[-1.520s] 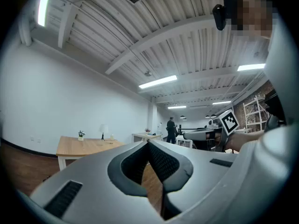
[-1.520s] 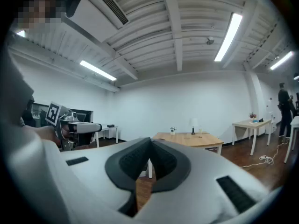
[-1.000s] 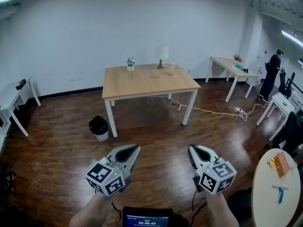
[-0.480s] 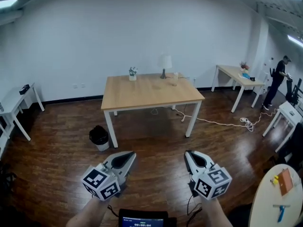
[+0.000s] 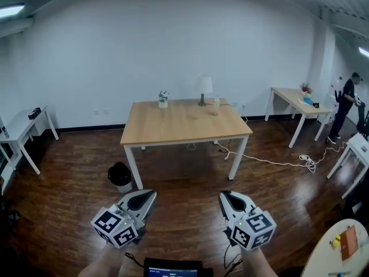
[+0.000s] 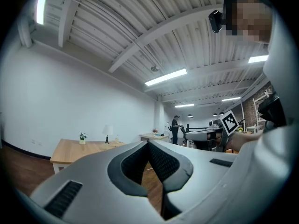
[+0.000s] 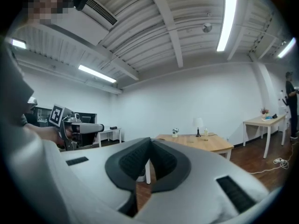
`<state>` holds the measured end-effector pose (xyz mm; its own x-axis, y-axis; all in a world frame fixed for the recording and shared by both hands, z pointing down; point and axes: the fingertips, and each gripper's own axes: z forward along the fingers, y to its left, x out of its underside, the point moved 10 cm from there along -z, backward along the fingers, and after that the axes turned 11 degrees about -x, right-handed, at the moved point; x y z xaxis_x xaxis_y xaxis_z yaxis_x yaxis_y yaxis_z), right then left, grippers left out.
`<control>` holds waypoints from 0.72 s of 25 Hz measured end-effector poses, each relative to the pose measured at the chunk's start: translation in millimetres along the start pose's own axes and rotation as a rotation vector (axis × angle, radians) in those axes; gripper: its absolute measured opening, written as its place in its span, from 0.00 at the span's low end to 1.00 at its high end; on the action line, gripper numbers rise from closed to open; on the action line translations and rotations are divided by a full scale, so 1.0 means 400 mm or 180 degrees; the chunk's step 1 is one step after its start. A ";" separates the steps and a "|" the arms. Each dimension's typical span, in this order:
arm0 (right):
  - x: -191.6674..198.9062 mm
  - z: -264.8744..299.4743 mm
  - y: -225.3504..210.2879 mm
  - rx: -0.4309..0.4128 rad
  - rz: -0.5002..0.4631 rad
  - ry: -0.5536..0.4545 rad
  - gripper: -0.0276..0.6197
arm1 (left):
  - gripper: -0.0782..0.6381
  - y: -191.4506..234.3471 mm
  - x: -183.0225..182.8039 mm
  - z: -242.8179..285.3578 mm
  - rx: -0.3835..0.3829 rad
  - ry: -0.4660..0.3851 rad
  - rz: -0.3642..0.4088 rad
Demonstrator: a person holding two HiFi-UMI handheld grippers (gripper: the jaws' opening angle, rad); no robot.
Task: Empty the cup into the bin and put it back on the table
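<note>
We hold both grippers low over the floor (image 5: 184, 218), well short of the tabletop (image 5: 173, 128). The left gripper (image 5: 151, 194) is clenched, its jaws meeting with nothing between them, and the right gripper (image 5: 223, 195) is clenched and empty too. The cup (image 5: 216, 105) stands upright on the tabletop's far side, near the lamp (image 5: 202, 89). The bin (image 5: 120, 176) sits on the floor just beside the near left leg (image 5: 134, 166)
</note>
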<state>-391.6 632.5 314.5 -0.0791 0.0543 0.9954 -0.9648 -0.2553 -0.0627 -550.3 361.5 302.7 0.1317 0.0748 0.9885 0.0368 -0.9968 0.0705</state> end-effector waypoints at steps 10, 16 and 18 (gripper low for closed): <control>0.010 0.020 -0.132 -0.0110 -0.0029 0.0025 0.05 | 0.10 -0.045 0.016 0.127 0.0041 -0.0042 0.0041; 0.015 0.061 -0.187 -0.0125 0.0037 0.0025 0.05 | 0.10 -0.012 0.026 0.188 0.0002 0.0009 0.0004; 0.013 0.083 -0.199 -0.0116 0.0020 0.0024 0.05 | 0.10 0.009 0.034 0.211 0.0028 0.0006 -0.0015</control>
<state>-306.8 621.2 326.9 -0.0868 0.0600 0.9944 -0.9728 -0.2203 -0.0716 -464.8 361.3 305.1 0.1297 0.0794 0.9884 0.0460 -0.9962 0.0740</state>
